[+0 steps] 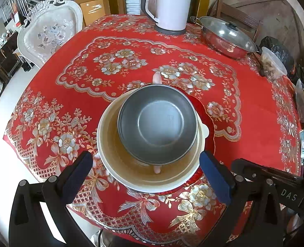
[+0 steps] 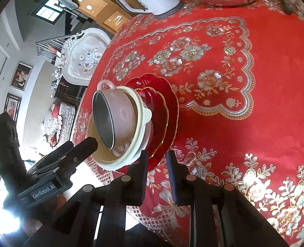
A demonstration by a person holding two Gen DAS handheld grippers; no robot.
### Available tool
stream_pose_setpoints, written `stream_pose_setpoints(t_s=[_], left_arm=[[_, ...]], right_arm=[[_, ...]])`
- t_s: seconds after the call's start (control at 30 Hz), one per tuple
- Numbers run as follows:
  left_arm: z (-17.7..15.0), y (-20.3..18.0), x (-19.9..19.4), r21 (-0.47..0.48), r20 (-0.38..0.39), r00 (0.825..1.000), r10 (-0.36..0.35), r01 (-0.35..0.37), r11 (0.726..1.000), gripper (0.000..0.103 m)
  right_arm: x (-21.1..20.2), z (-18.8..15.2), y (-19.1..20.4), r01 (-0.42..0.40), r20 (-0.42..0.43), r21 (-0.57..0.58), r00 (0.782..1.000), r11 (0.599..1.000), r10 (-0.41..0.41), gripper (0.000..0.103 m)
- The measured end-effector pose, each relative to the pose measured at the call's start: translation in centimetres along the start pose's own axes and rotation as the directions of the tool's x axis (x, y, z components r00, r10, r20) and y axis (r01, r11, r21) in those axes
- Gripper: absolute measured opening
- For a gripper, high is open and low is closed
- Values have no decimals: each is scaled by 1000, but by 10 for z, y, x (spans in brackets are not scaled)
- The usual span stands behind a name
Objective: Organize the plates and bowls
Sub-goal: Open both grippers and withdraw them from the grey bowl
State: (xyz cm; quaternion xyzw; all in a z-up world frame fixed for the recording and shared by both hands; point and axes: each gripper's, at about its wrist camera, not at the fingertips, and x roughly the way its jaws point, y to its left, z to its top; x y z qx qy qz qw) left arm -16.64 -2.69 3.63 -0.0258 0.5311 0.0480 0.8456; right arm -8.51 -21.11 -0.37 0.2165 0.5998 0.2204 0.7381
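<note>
Hovering over a stack of dishes, the left gripper [image 1: 145, 177] has its two fingers spread wide on either side of the stack's near rim, holding nothing. The right gripper [image 2: 156, 177] sits at about four o'clock from the stack, its fingers drawn close together with only a narrow gap and nothing between them.

The stack stands near the front of the bench [image 1: 244, 123], which is draped in a red cloth with silver and gold flowers. On top is a pink bowl [image 2: 124, 115] with a dark metal lining and small loop handles, tilted inside a larger cream bowl [image 1: 119, 170]. Beneath these lie a red scalloped plate [image 2: 152, 94] with a gold edge and a wider red plate [image 2: 173, 111].

At twelve o'clock on the bench stands a white kettle [image 1: 168, 4]. At two o'clock rests a steel pan [image 1: 228, 35] with a glass lid. A white floral chair [image 1: 49, 35] sits at ten o'clock, off the bench.
</note>
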Motion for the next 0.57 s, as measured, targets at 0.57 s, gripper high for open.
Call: stream_pose_setpoints(t_s=[0.57], left_arm=[[-3, -17, -3, 10, -10, 1000, -28, 28, 1000, 103]], right_arm=[[-10, -2, -9, -3, 8, -2, 1000, 1000, 3, 22]])
